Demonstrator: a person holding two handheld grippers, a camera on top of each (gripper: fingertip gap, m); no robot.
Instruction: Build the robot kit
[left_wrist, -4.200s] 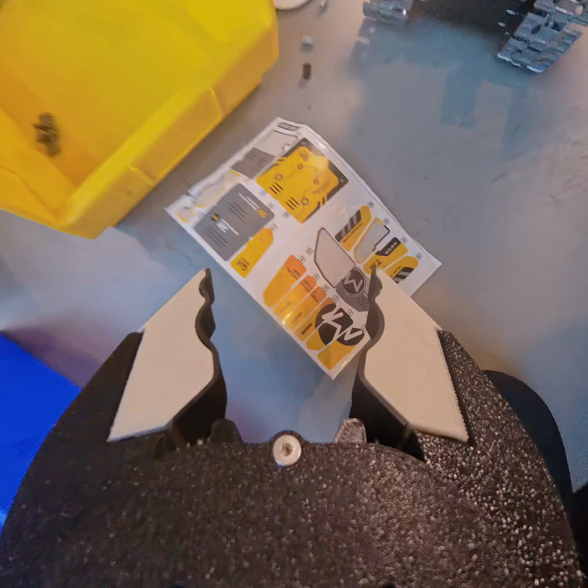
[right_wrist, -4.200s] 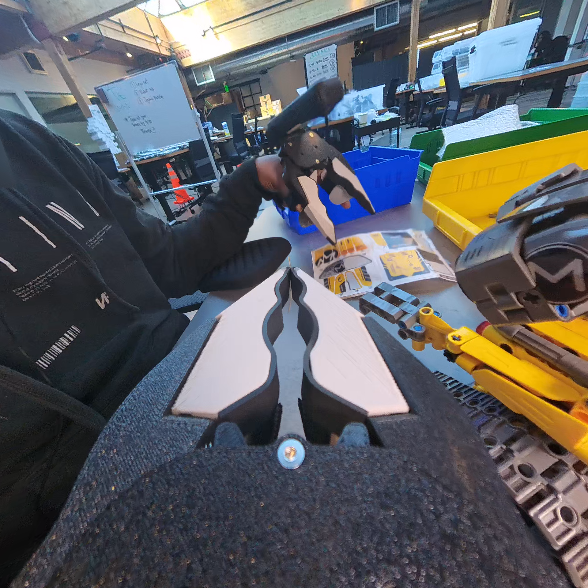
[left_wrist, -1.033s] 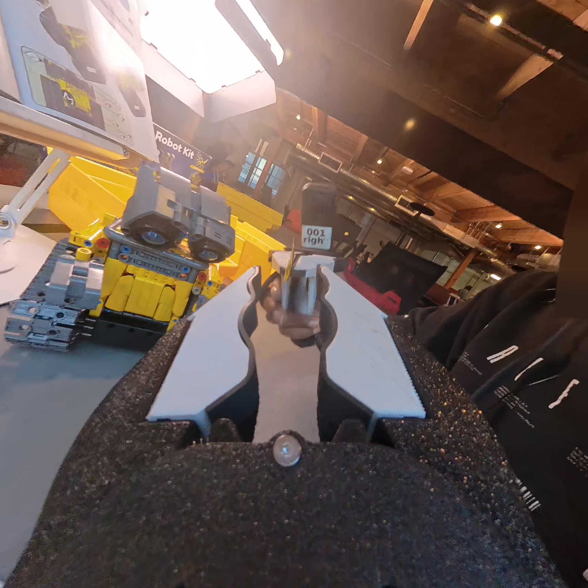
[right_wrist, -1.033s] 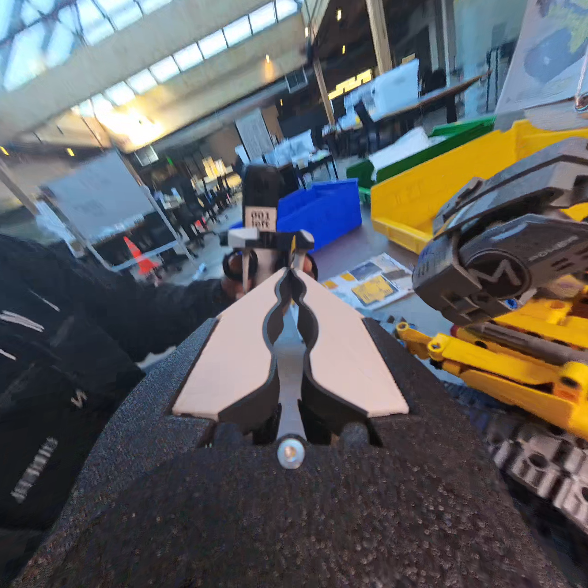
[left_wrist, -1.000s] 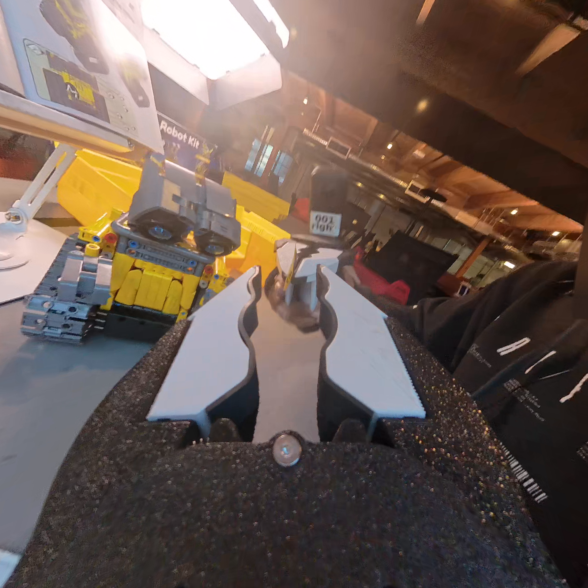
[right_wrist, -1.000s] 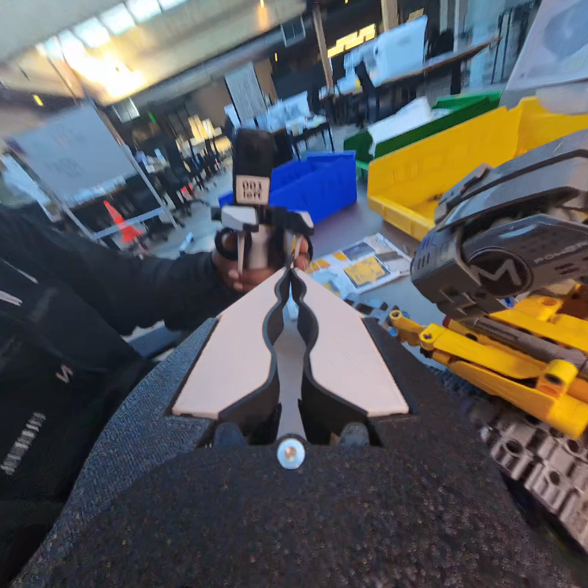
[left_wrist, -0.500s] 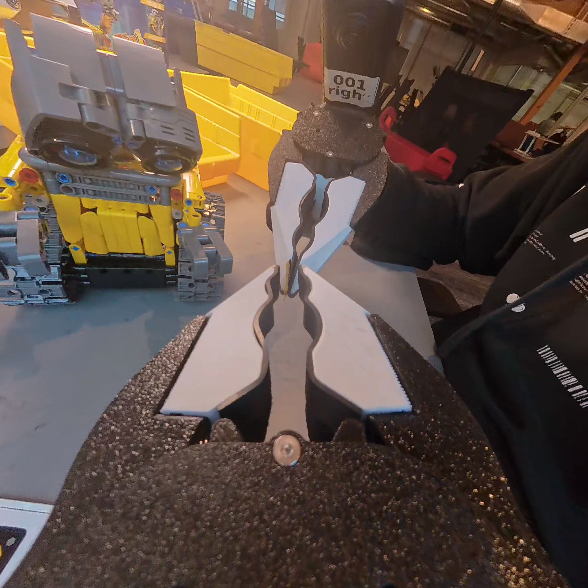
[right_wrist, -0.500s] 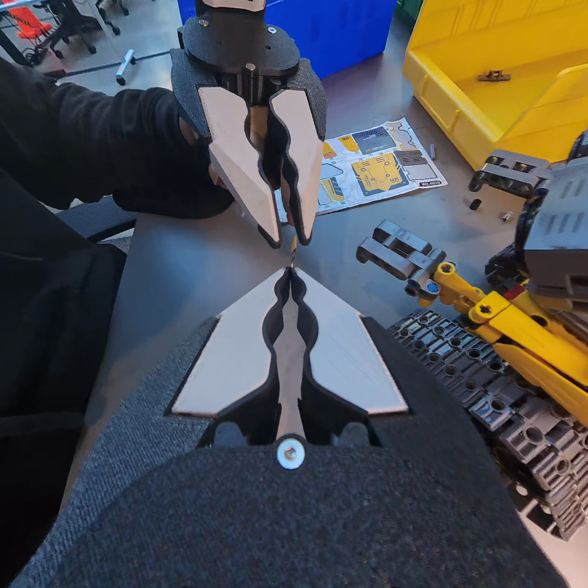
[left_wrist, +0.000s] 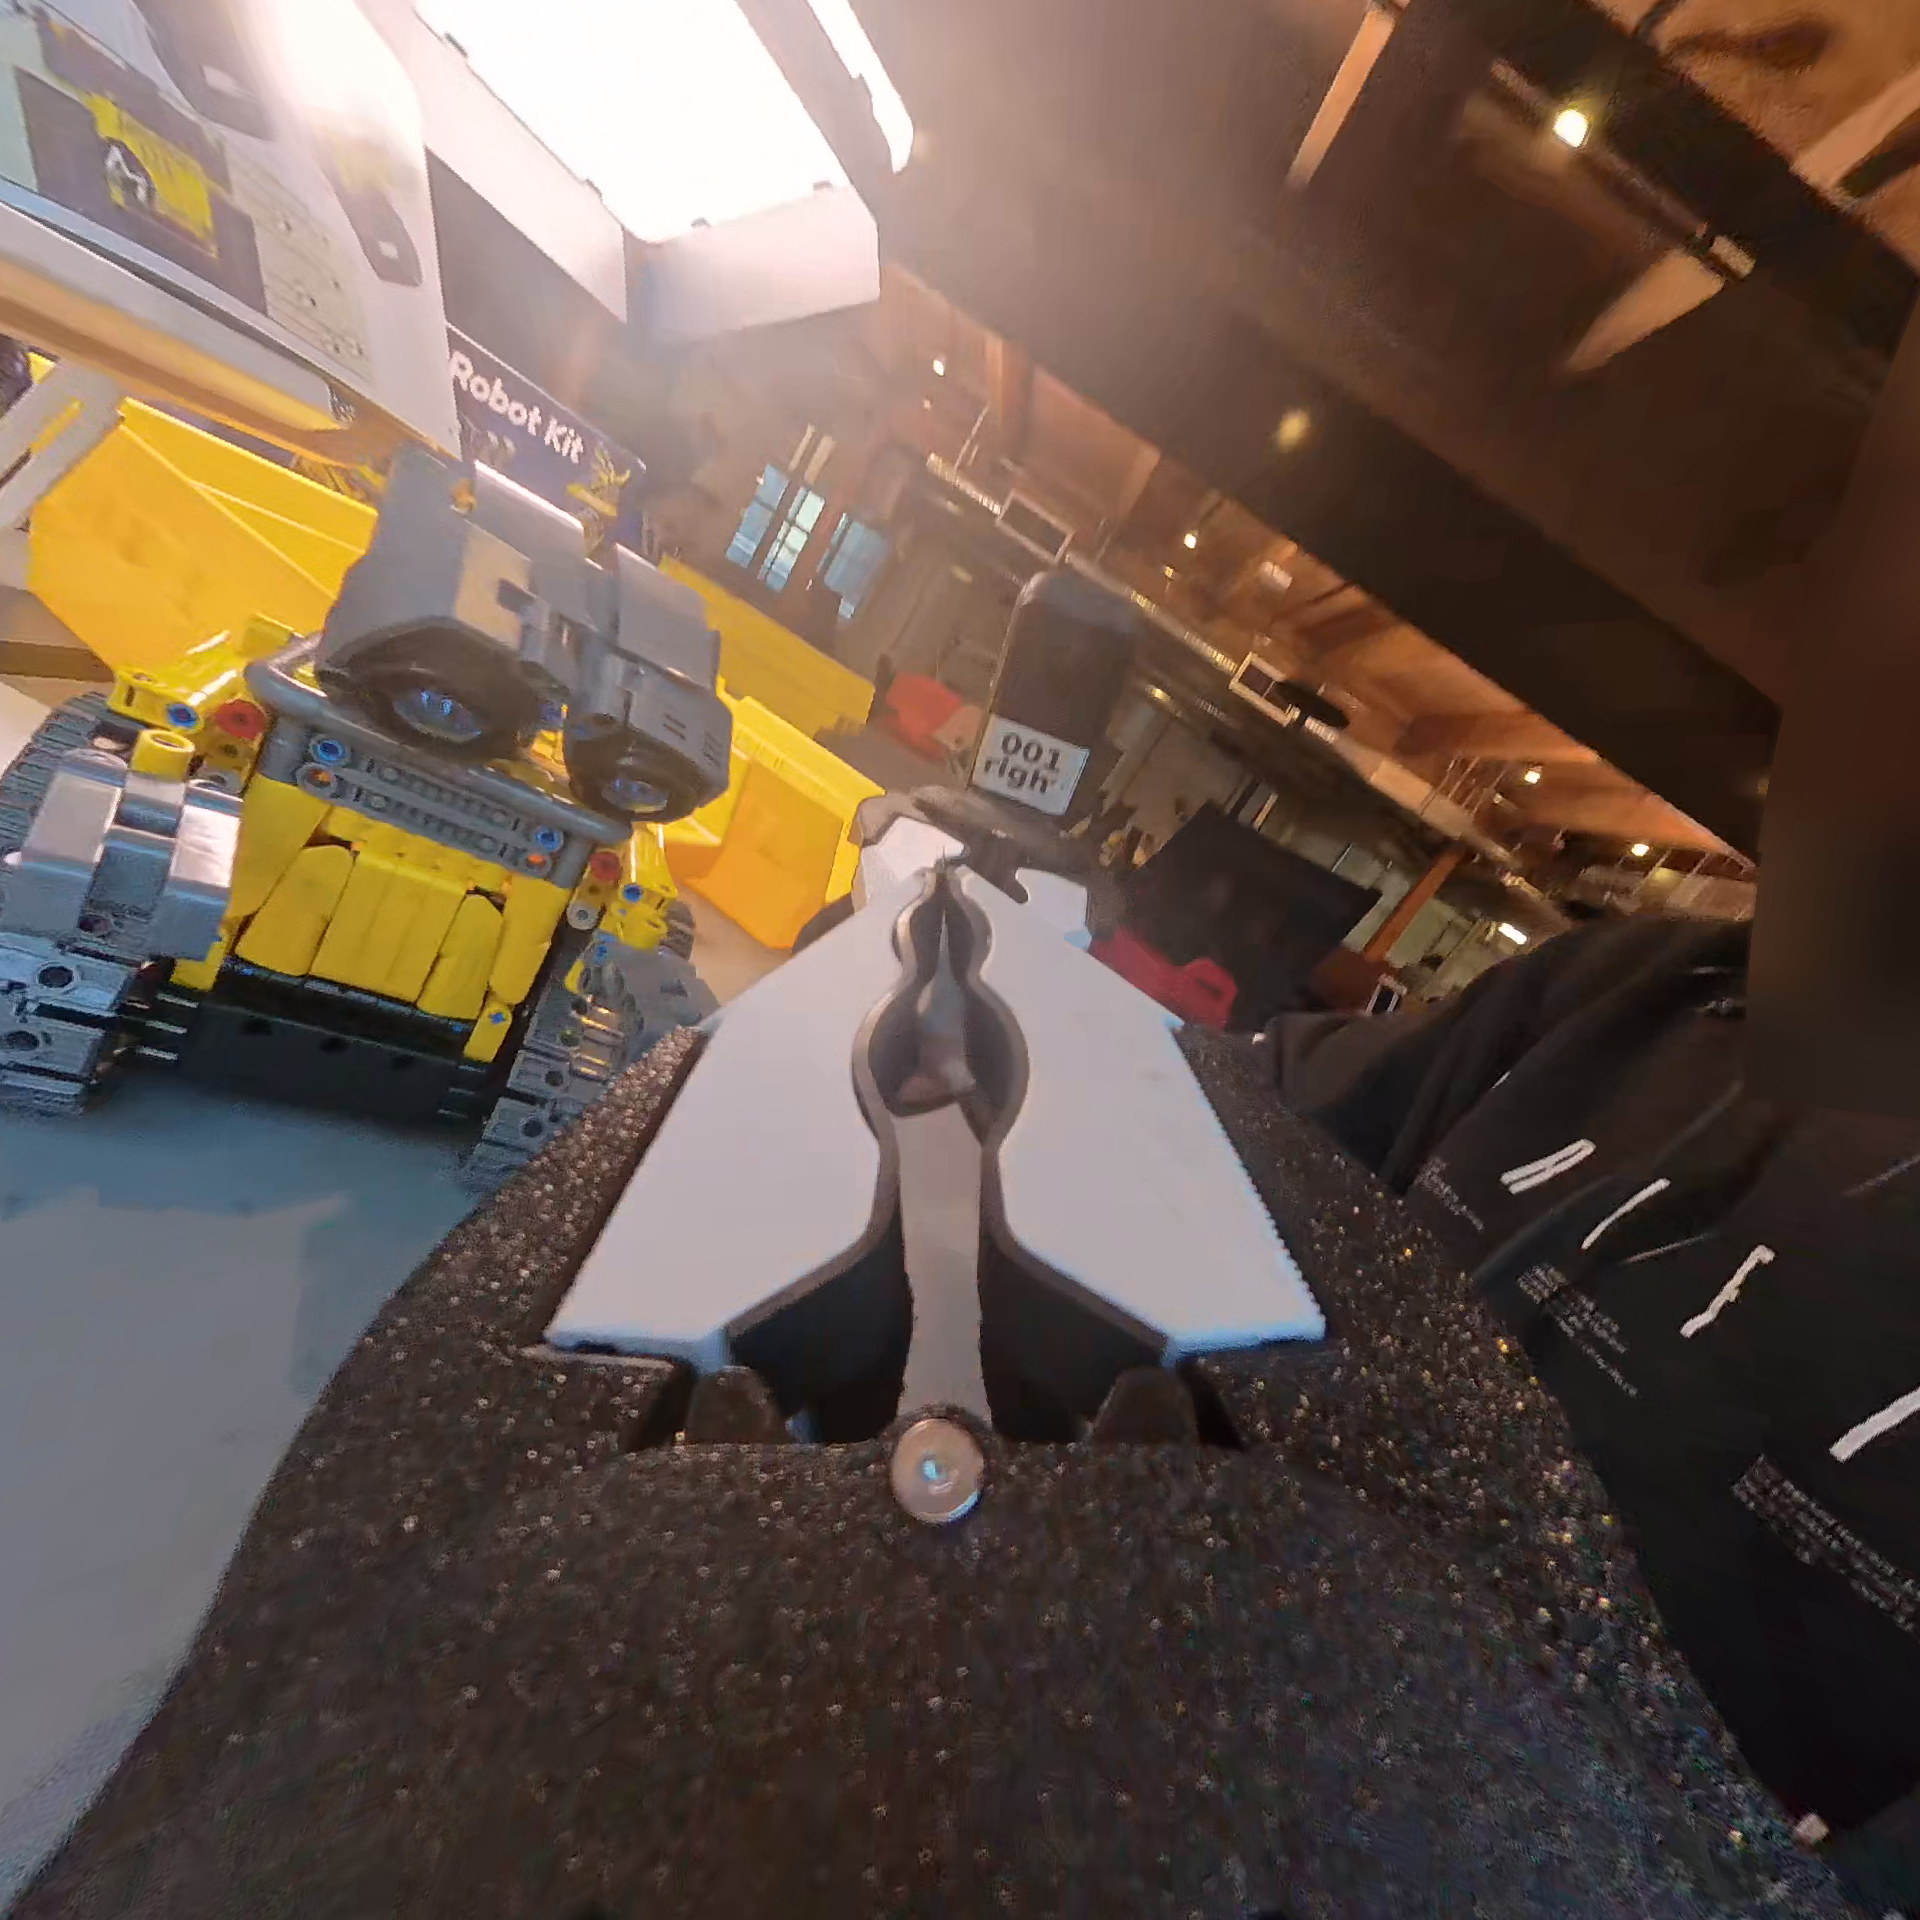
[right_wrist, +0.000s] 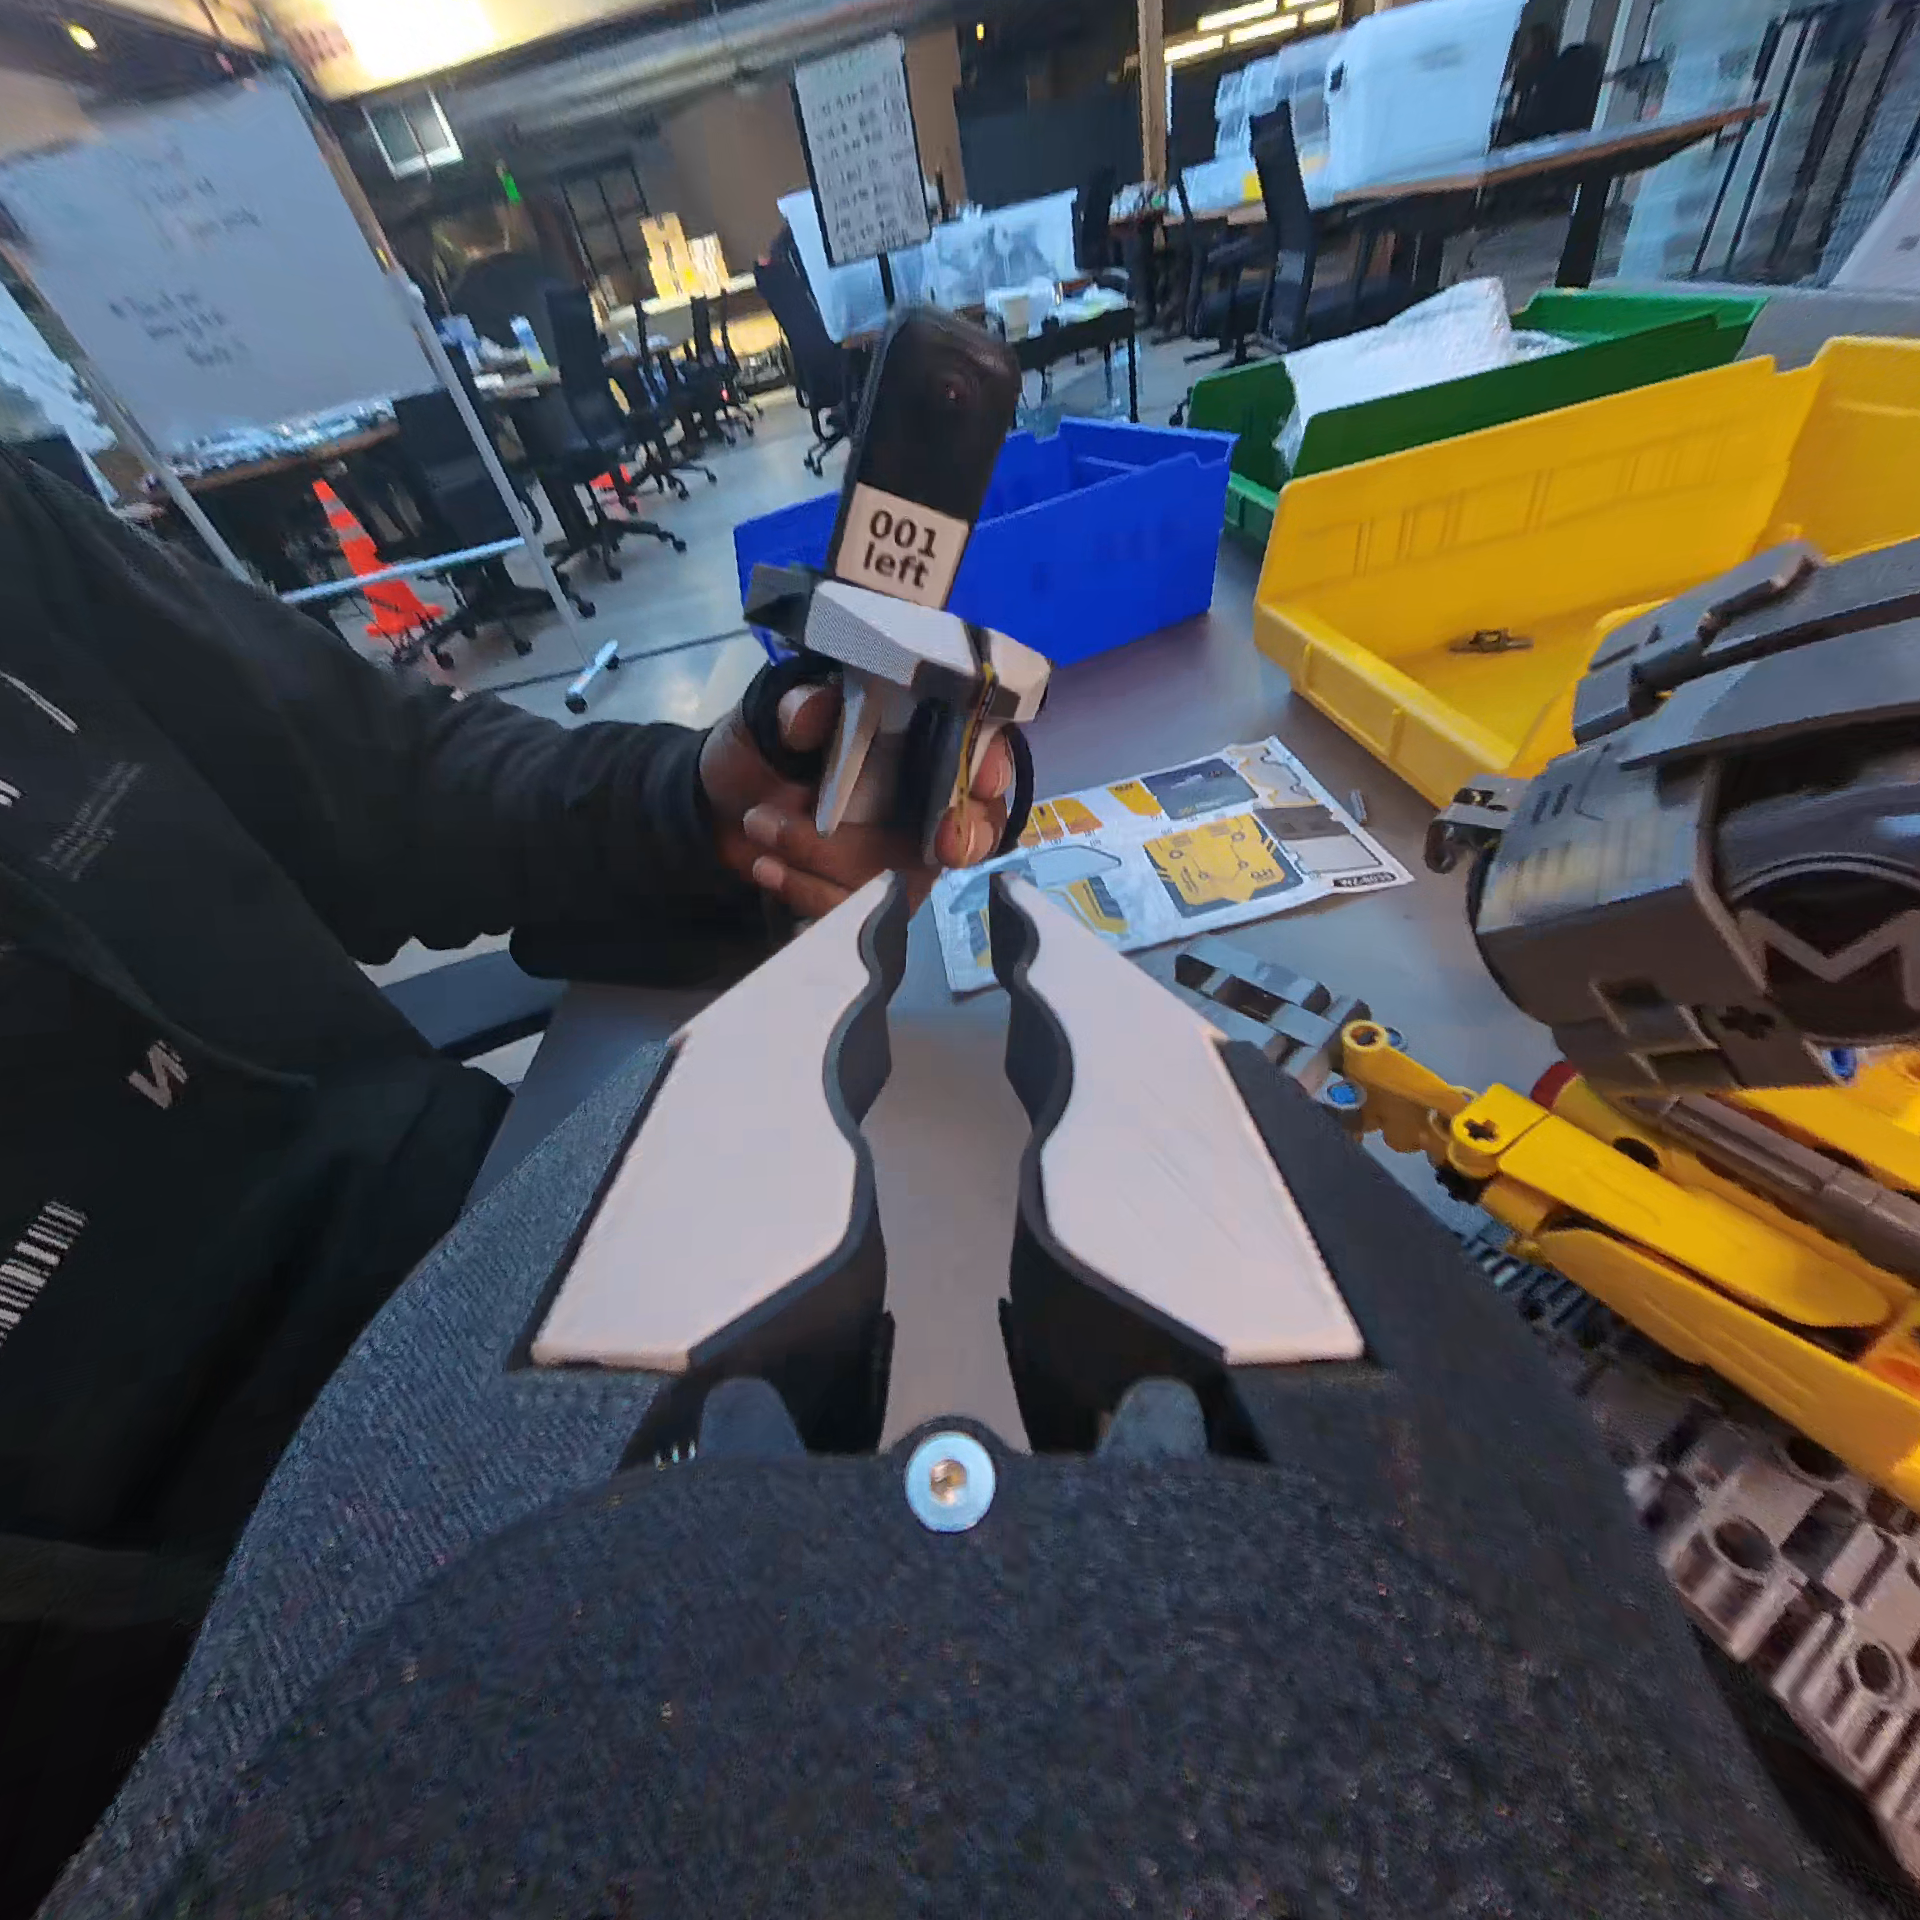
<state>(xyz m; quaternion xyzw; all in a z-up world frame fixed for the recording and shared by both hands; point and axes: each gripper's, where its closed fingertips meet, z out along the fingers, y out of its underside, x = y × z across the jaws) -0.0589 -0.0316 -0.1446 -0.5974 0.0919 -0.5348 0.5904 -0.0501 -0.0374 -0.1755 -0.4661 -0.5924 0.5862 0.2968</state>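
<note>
My left gripper is shut on a small yellow sticker, which shows only as a thin sliver between its tips. In the right wrist view the left gripper is held upright in a person's hand, with the sticker edge-on at its fingers. My right gripper is open and empty, its tips just below the left gripper. It also shows beyond my left fingertips in the left wrist view. A sticker sheet lies on the grey table.
A yellow and grey tracked toy robot stands on the table beside the grippers. A yellow bin, a blue bin and a green bin stand behind. A booklet on a stand is at the left. A black sleeve crosses the left. Less than 4 cm separates the two grippers' tips.
Half a second ago my right gripper was shut on the sticker, tip to tip with the left. Now the left is shut on it, the right has opened, and both have tilted up.
</note>
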